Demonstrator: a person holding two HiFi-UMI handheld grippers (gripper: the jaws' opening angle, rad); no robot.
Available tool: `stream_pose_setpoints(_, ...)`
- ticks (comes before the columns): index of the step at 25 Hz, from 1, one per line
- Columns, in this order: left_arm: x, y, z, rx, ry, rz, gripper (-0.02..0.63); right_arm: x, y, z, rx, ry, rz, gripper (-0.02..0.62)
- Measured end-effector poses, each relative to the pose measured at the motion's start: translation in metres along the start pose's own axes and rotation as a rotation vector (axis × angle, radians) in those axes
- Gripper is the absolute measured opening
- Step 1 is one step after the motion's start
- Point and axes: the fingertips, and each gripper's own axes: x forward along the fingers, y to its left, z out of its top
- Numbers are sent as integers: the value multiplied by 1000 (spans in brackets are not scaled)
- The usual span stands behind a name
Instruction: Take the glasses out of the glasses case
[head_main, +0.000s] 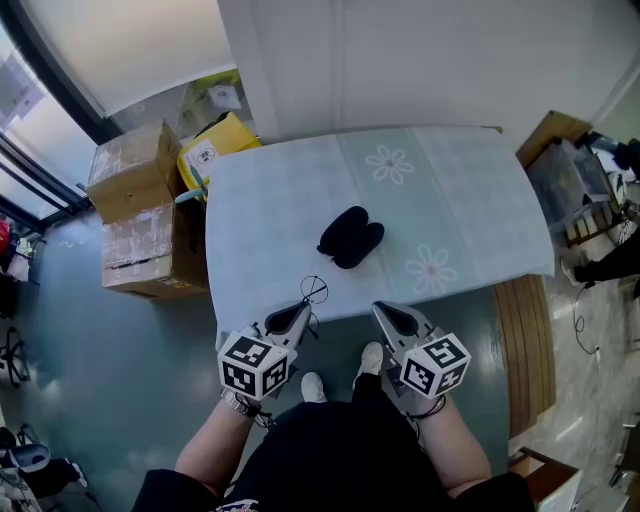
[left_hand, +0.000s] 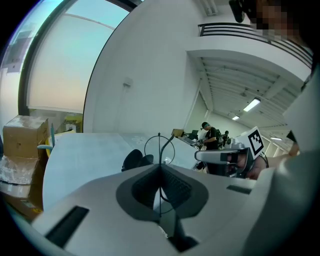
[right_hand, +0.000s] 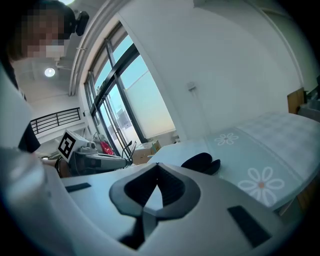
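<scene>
Left gripper (head_main: 302, 310) pinched shut on thin wire-rimmed glasses (head_main: 313, 291), with the round lens standing just past its tips. Open black glasses case (head_main: 350, 237) lies ahead and slightly right of it, long axis slanting away rightward. Right gripper (head_main: 382, 310) closed, empty, about as near the case.

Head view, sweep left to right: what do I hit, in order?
cardboard boxes → yellow package → left gripper, glasses in its fingers → glasses case → right gripper → plastic bin
</scene>
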Motion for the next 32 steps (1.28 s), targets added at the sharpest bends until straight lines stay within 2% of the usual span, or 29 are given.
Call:
stream_pose_setpoints(15, -42, -12, -24, 38, 6, -97, 31, -27, 47, -35, 21, -43, -95, 23)
stream_pose_setpoints(32, -50, -21, -16, 48, -19, -109, 31, -34, 57, -31, 5, -53, -96, 23)
